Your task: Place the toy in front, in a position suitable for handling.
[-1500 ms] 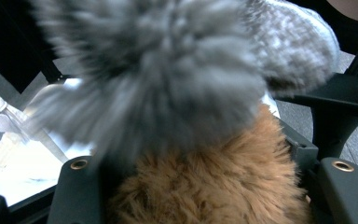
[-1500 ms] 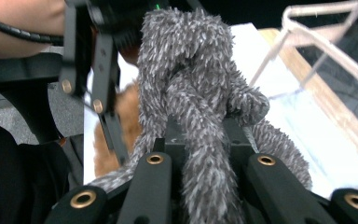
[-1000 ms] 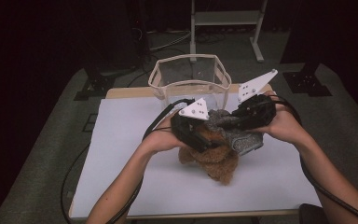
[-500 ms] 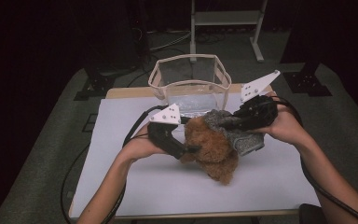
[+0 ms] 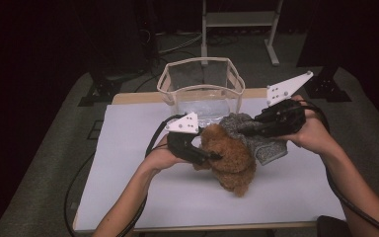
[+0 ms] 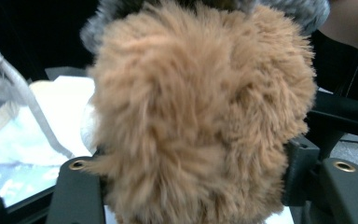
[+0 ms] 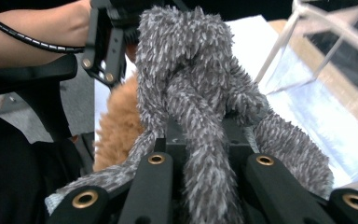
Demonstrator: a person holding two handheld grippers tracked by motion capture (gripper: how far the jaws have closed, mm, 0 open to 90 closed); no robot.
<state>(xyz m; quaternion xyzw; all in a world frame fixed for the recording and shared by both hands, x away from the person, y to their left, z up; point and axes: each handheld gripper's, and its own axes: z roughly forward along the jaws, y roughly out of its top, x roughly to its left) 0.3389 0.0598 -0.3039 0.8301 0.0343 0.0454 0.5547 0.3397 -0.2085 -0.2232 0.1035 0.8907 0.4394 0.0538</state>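
Observation:
A brown fluffy plush toy (image 5: 229, 160) lies in the middle of the white table (image 5: 128, 148). A grey fuzzy cloth (image 5: 266, 143) lies over its far right side. My left gripper (image 5: 209, 155) reaches in from the left. Its jaws have just been closing, and the plush (image 6: 200, 116) bulges between them with both sides pressed into the fur. My right gripper (image 5: 244, 129) comes from the right and is shut on a bunched fold of the grey cloth (image 7: 186, 79). In the right gripper view the brown plush (image 7: 116, 126) shows behind the cloth.
A clear plastic basket (image 5: 197, 61) with a pale rim stands at the table's far edge, just behind the plush and cloth. A white metal stand (image 5: 237, 19) is on the dark floor beyond. Black cables trail from both grippers across the table.
My left gripper drew away from the top of the plush to its left side, then came back low against it and narrowed its jaws. The right gripper and cloth stayed put.

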